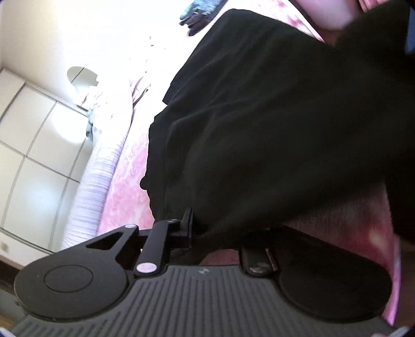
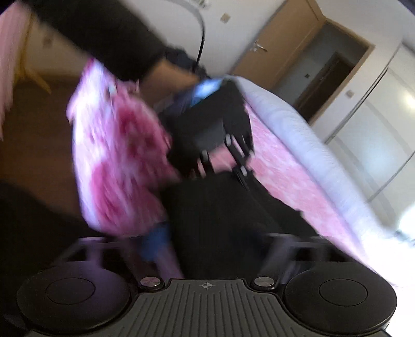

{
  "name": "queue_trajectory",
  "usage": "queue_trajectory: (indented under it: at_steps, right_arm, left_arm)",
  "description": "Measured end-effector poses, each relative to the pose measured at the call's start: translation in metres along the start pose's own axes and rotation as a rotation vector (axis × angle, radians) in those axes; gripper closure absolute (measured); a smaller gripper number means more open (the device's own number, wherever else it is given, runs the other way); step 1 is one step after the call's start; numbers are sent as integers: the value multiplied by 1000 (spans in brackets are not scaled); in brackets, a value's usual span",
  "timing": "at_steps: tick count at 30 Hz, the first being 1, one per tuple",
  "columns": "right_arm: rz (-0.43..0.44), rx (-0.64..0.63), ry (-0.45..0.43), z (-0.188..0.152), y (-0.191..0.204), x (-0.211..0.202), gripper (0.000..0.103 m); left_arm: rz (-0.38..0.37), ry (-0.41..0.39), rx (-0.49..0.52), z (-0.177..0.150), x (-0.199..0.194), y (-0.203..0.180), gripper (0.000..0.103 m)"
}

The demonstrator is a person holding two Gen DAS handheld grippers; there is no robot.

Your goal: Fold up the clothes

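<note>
A black garment [image 1: 272,124] lies over the pink bedspread [image 1: 127,186] and fills most of the left wrist view. My left gripper [image 1: 207,233] is shut on the garment's near edge, with cloth bunched between the fingers [image 1: 186,228]. In the blurred right wrist view the same black garment [image 2: 220,212] hangs in front of my right gripper [image 2: 215,248], which looks shut on it, with its fingertips hidden by cloth. The left gripper [image 2: 230,160] shows there too, further along the garment, lifting it off the bed.
The bed has a pink cover [image 2: 285,176] and a white mattress edge [image 2: 324,155]. The person's pink patterned clothing [image 2: 122,160] is close on the left. White wardrobe doors [image 1: 33,155] and a brown door [image 2: 290,46] stand beyond. Dark clothes [image 1: 197,15] lie at the far bed end.
</note>
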State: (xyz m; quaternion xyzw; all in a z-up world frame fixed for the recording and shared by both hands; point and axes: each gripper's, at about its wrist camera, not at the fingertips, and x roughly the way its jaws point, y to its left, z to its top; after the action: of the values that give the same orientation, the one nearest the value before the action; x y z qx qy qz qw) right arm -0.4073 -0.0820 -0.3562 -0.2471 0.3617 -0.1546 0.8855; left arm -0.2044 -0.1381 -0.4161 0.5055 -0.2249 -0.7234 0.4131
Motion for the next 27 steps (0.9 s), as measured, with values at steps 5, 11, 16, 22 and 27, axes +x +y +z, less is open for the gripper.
queue_trajectory:
  at_steps: [5, 11, 16, 22, 27]
  right_arm:
    - [-120, -61, 107, -24, 15, 19, 14]
    - [-110, -325, 145, -24, 53, 61, 14]
    - [-85, -262, 78, -9, 54, 69, 59]
    - [-56, -60, 70, 14, 28, 56, 93]
    - [-2, -22, 13, 38, 30, 35, 94]
  left_arm:
    - [-35, 2, -11, 1, 2, 10, 90]
    - [-67, 9, -60, 4, -2, 30, 90]
    - [-68, 17, -58, 1, 1, 34, 92]
    - [-10, 34, -37, 4, -1, 33, 95]
    - [40, 51, -96, -9, -28, 29, 96]
